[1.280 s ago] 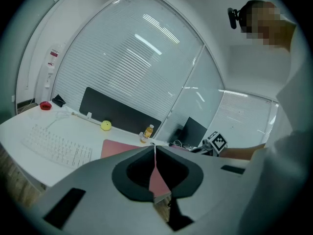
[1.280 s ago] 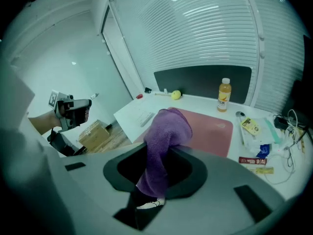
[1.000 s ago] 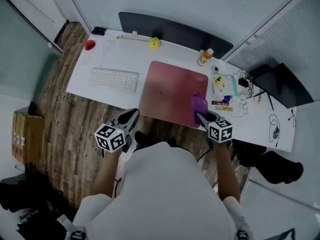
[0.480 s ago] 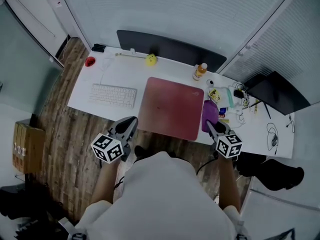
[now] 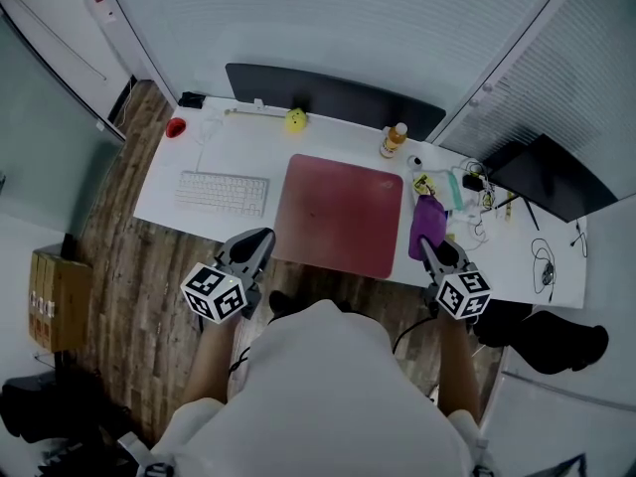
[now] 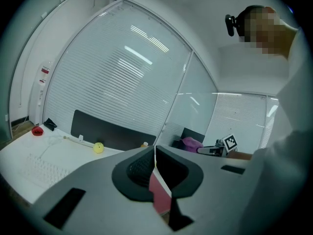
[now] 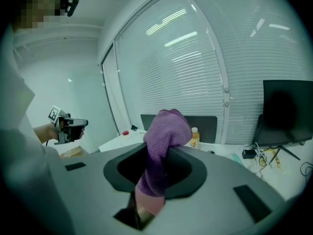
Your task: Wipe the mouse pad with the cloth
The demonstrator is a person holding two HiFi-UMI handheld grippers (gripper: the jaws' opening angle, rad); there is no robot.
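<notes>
The one mouse pad [image 5: 343,215], dull red, lies bare along the front edge of the white surface [image 5: 199,162]. The single purple cloth [image 7: 165,131] is pinched in the right gripper [image 5: 433,248], just past the pad's right edge, near the cables [image 5: 477,202]. The left gripper [image 5: 260,241], jaws closed together and empty, hangs off the front edge over the wooden floor [image 5: 129,266]. One keyboard [image 5: 223,193] lies left of the pad, with one bottle [image 5: 394,140] and one yellow ball [image 5: 295,120] behind it. Blinds [image 6: 122,82] line the room.
</notes>
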